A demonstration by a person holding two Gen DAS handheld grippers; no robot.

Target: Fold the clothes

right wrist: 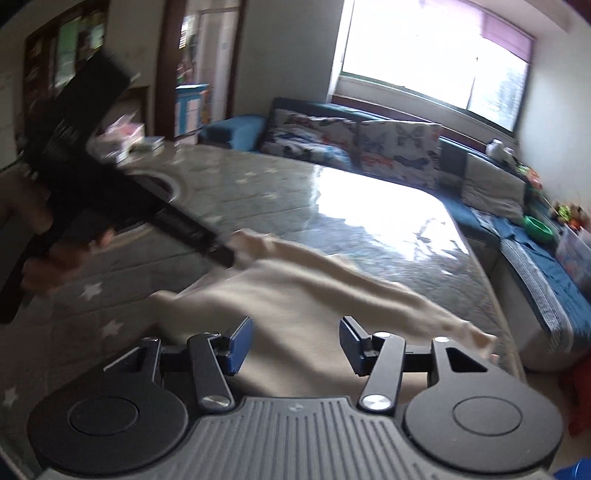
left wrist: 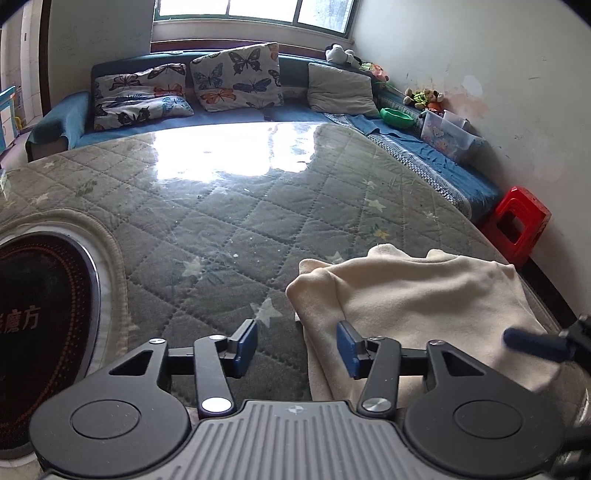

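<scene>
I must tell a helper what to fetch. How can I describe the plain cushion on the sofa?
Find the blue sofa under the window. The plain cushion leans on its backrest, right of two butterfly cushions. It alone is grey and has no pattern.

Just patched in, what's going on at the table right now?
A person is working with a handheld gripper in each hand over a cream-coloured soft garment lying on the green quilted star-patterned table cover. The left gripper is open, its fingers straddling the garment's near left edge without pinching it. The right gripper is open too, above the garment's middle. The right view is motion-blurred. The garment lies rumpled, and no tidy fold shows yet.
</scene>
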